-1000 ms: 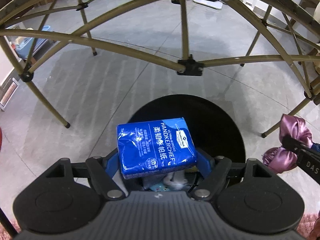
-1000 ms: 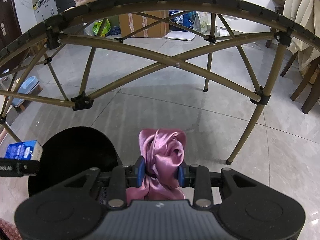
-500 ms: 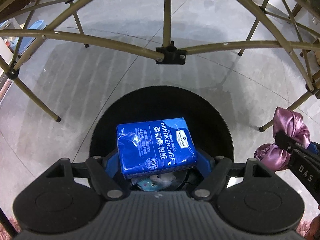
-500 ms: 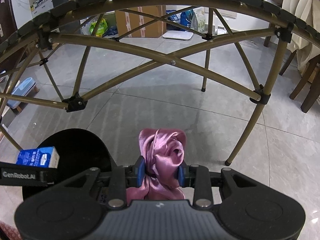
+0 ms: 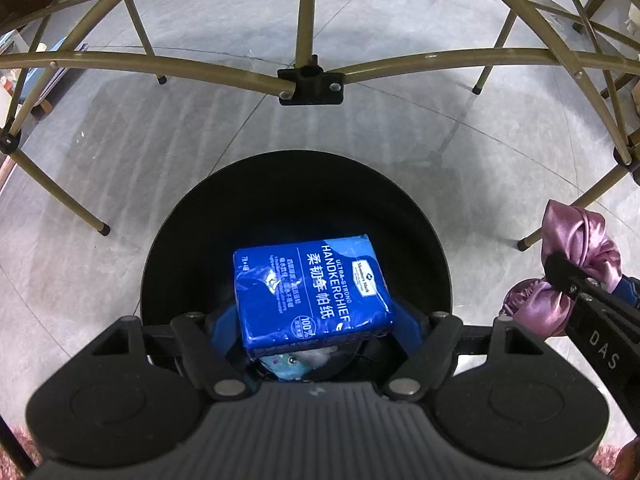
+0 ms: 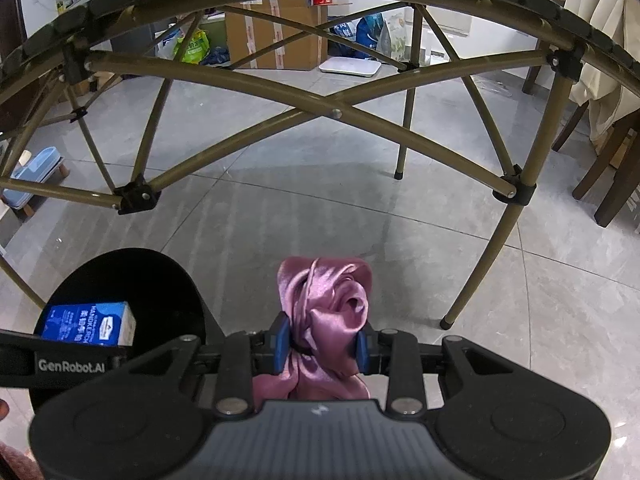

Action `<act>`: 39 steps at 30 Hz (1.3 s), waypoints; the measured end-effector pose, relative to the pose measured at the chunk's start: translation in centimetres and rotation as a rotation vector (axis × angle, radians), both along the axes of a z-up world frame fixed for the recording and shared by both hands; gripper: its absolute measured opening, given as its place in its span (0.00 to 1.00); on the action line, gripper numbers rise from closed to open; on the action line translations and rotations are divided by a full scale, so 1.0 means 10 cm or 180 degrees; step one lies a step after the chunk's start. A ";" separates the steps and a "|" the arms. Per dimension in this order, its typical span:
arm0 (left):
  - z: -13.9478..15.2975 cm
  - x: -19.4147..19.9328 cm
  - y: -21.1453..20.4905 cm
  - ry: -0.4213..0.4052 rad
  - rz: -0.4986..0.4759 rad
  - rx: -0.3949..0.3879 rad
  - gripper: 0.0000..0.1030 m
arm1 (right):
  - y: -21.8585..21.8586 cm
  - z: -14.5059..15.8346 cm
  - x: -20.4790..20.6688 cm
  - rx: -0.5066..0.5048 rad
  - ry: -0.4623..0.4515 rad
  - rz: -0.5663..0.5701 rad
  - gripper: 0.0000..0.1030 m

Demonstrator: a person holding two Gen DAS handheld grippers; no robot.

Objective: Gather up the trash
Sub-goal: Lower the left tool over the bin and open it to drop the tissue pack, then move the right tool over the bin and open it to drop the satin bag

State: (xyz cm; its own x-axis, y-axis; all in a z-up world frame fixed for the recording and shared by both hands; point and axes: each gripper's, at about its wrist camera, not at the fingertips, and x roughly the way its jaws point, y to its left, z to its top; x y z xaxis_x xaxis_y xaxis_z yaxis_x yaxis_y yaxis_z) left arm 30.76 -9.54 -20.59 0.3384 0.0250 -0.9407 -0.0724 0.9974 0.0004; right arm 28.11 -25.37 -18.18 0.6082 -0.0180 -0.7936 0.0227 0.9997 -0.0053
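My left gripper point(image 5: 314, 326) is shut on a blue handkerchief tissue pack point(image 5: 310, 290) and holds it directly over the open black trash bin point(image 5: 296, 184). Some trash point(image 5: 292, 360) lies at the bin's bottom under the pack. My right gripper point(image 6: 322, 344) is shut on a pink satin scrunchie point(image 6: 326, 308), held above the floor just right of the bin point(image 6: 132, 276). The scrunchie and right gripper also show at the right edge of the left wrist view point(image 5: 576, 264). The tissue pack shows in the right wrist view point(image 6: 90, 322).
A folding table's olive metal frame point(image 5: 310, 84) spans overhead and around the bin, with legs point(image 6: 484, 256) on the grey tiled floor. Cardboard boxes point(image 6: 276, 36), bags and a white scale point(image 6: 350, 67) stand at the back. A wooden chair point(image 6: 612, 176) is at right.
My left gripper has moved forward with the tissue pack, so the bin opening now lies fully under it. My right gripper with the scrunchie has shifted slightly closer to the bin.
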 end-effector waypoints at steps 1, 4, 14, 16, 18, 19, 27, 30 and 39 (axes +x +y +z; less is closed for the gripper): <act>0.00 0.00 0.01 0.0001 0.0011 0.0005 0.75 | 0.00 0.00 0.00 0.0002 0.0002 0.0000 0.30; 0.00 0.01 0.02 -0.0002 0.0023 0.0027 0.75 | 0.00 -0.01 0.00 0.0003 0.0006 -0.0001 0.30; 0.05 0.01 -0.01 -0.0064 0.0025 0.0045 0.99 | -0.01 0.00 0.00 0.0002 -0.0001 0.0004 0.30; 0.08 0.00 0.00 -0.0105 0.0043 0.0048 1.00 | -0.01 -0.01 0.00 0.0005 -0.0001 0.0006 0.30; 0.08 0.00 0.00 -0.0098 0.0037 0.0050 1.00 | -0.01 -0.01 0.00 0.0006 0.0003 0.0013 0.30; 0.08 0.00 0.00 -0.0090 0.0032 0.0049 1.00 | -0.01 -0.01 0.00 0.0006 0.0003 0.0017 0.30; 0.09 0.01 0.00 -0.0090 0.0029 0.0058 1.00 | -0.01 -0.01 -0.01 0.0008 0.0007 0.0023 0.30; 0.09 0.00 0.00 -0.0087 0.0028 0.0059 1.00 | -0.01 -0.01 -0.01 0.0008 0.0007 0.0032 0.30; 0.14 -0.01 0.15 -0.0120 0.0047 0.0043 1.00 | -0.01 0.02 -0.03 0.0018 -0.0002 0.0073 0.30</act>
